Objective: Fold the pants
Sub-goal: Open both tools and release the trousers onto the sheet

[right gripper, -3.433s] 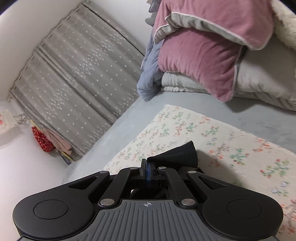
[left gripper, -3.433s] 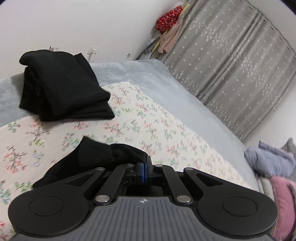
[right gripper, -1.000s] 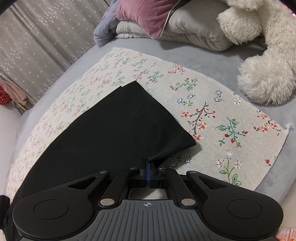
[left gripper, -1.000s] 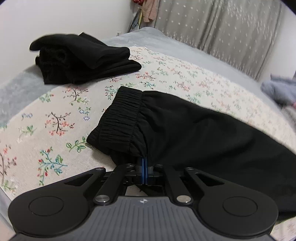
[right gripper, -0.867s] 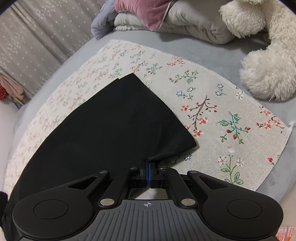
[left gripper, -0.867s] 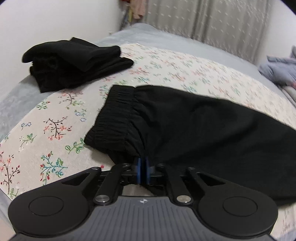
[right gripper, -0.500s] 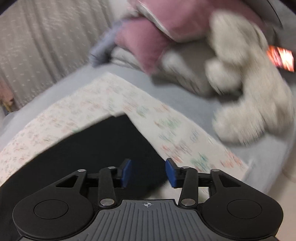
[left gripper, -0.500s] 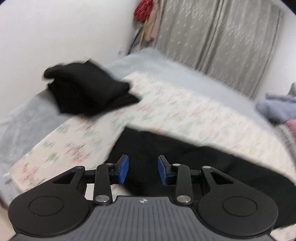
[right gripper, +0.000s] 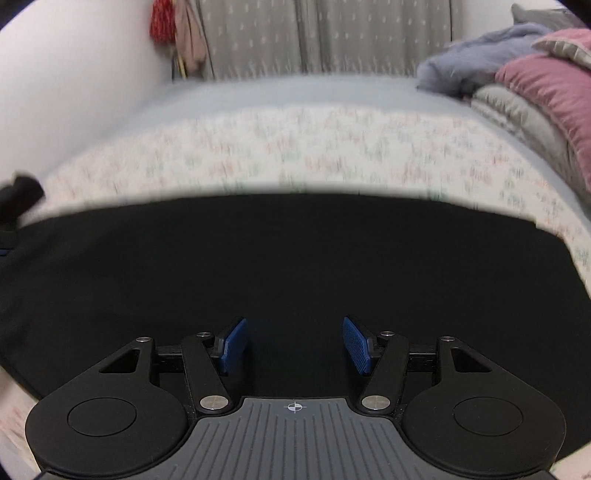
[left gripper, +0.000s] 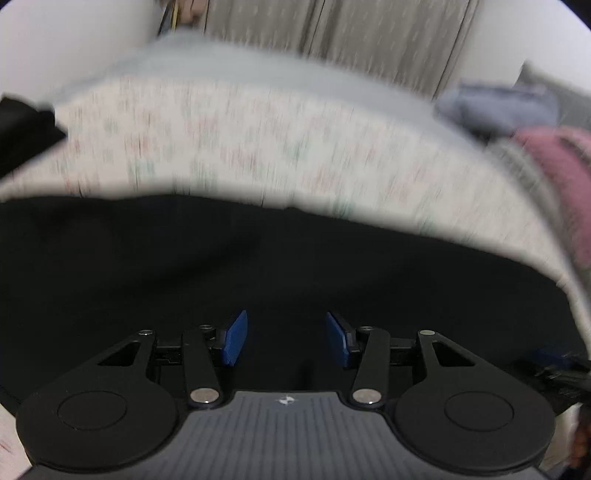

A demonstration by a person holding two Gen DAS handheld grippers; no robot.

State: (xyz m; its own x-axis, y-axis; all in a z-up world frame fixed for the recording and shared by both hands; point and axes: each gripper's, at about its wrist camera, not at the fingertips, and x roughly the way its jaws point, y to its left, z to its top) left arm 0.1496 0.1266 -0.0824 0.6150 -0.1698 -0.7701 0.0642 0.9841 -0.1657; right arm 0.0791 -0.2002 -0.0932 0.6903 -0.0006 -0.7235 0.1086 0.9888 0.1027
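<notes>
The black pants (left gripper: pixel 221 266) lie spread flat across the floral cloth (left gripper: pixel 240 147) on the bed, filling the lower half of both views. My left gripper (left gripper: pixel 286 341) hovers over the dark fabric, its jaws opening, with the blue pads (left gripper: pixel 232 343) apart and nothing pressed between them. In the right wrist view the pants (right gripper: pixel 277 258) stretch from edge to edge. My right gripper (right gripper: pixel 293 345) is also above them, jaws opening, with a wide gap and no cloth pinched. Both views are blurred by motion.
A stack of folded black clothes (left gripper: pixel 18 133) sits at the far left on the floral cloth (right gripper: pixel 314 155). Pink and grey pillows (right gripper: pixel 554 85) with a blue-grey blanket (right gripper: pixel 472 59) pile at the right. Grey curtains (right gripper: pixel 314 33) hang behind the bed.
Both grippers have let go of the pants and opened. Each has swung from its end of the pants toward the middle, so both now face the curtains.
</notes>
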